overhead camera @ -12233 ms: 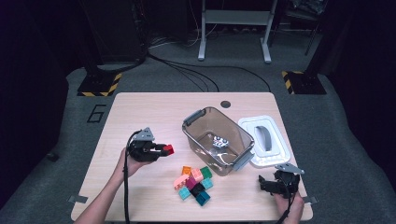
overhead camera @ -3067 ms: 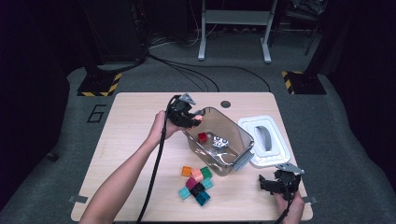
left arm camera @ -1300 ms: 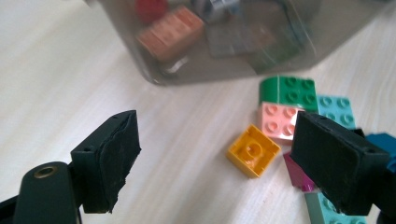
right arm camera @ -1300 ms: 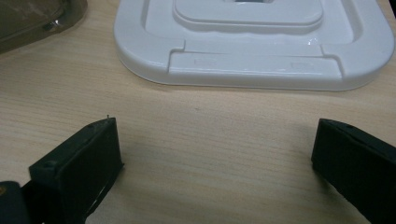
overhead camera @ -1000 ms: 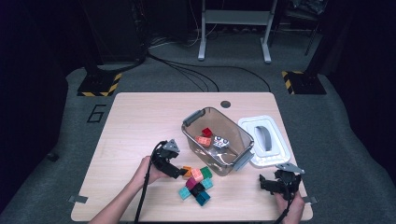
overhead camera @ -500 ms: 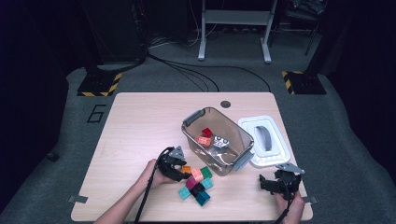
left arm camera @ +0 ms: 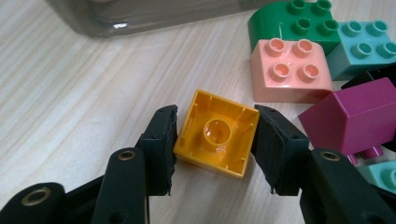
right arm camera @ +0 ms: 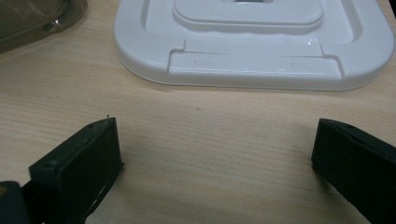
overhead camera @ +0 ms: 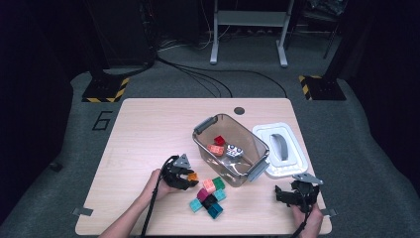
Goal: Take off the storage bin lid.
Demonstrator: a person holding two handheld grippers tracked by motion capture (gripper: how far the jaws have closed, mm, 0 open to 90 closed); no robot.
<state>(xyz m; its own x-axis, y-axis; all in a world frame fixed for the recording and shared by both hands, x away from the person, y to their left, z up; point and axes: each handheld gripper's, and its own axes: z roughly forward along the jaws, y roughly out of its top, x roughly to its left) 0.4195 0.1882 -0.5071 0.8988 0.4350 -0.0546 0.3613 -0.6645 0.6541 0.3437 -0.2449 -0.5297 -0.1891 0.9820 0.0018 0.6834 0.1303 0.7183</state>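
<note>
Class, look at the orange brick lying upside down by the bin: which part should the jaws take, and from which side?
Grip the orange brick across two opposite flat outer walls, coming from above on the person's side. It lies hollow side up, so its straight, parallel walls give the jaws flat faces. The left gripper does so: its jaws have just been closing and now sit against both walls, clear of the pink brick beside it.

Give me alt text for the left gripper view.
The left gripper, jaws just closing, grips an upside-down orange brick on the wooden table. Pink, green, teal and magenta bricks lie beyond.
</note>
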